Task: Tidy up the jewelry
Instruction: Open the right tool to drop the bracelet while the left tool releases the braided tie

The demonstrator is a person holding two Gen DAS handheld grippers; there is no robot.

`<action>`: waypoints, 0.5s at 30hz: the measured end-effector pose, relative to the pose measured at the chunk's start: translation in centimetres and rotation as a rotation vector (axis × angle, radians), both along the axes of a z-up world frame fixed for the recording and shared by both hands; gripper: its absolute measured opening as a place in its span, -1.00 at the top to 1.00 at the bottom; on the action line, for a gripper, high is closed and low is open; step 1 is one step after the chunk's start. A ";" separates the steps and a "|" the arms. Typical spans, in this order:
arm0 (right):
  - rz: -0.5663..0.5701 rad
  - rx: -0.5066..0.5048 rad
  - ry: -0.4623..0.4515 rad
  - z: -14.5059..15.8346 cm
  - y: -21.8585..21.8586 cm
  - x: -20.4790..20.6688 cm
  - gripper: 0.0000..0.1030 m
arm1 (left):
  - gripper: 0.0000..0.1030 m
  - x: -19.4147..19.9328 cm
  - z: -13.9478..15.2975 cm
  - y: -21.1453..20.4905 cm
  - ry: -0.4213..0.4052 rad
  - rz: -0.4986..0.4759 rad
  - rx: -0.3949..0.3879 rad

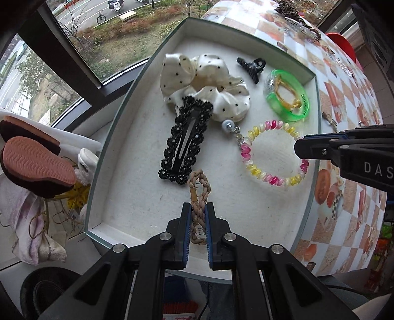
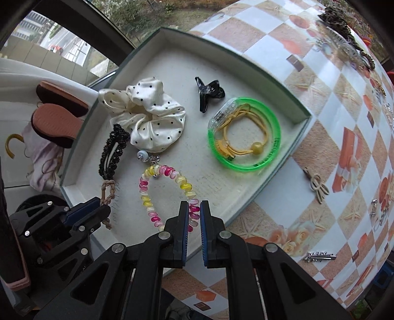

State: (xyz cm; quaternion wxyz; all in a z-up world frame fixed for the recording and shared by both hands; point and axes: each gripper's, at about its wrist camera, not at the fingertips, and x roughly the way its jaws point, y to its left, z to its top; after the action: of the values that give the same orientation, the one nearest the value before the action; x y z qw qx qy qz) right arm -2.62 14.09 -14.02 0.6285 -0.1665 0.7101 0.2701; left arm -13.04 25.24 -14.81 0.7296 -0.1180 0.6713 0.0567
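Left gripper [image 1: 199, 209] pinched on braided cord [image 1: 198, 194] near tray [image 1: 128, 103] front edge, long axis toward hair clip [image 1: 186, 140], right gripper [image 2: 194, 209] pinched on bead bracelet [image 2: 167, 194].

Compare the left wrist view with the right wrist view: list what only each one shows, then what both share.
Only the left wrist view: parked bicycle outside the window. Only the right wrist view: yellow bead on the hair tie, metal clip on the tablecloth. Both: tray, polka-dot scrunchie, green bangle, left gripper shut on the braided band, right gripper shut on the beaded bracelet.
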 end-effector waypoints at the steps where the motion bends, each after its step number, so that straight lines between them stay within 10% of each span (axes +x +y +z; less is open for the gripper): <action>1: 0.002 -0.015 0.005 -0.4 0.1 0.1 0.82 | 0.73 0.0 -0.3 -0.1 0.006 -0.003 0.005; 15: 0.004 -0.094 0.037 -3.3 0.9 0.3 0.80 | 0.72 0.0 -1.6 -0.6 0.041 -0.031 0.036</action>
State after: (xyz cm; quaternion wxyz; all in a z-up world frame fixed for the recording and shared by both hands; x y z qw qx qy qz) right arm -2.31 14.98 -17.34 0.6063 -0.1923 0.7330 0.2411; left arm -13.01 24.64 -16.39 0.7185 -0.0931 0.6866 0.0600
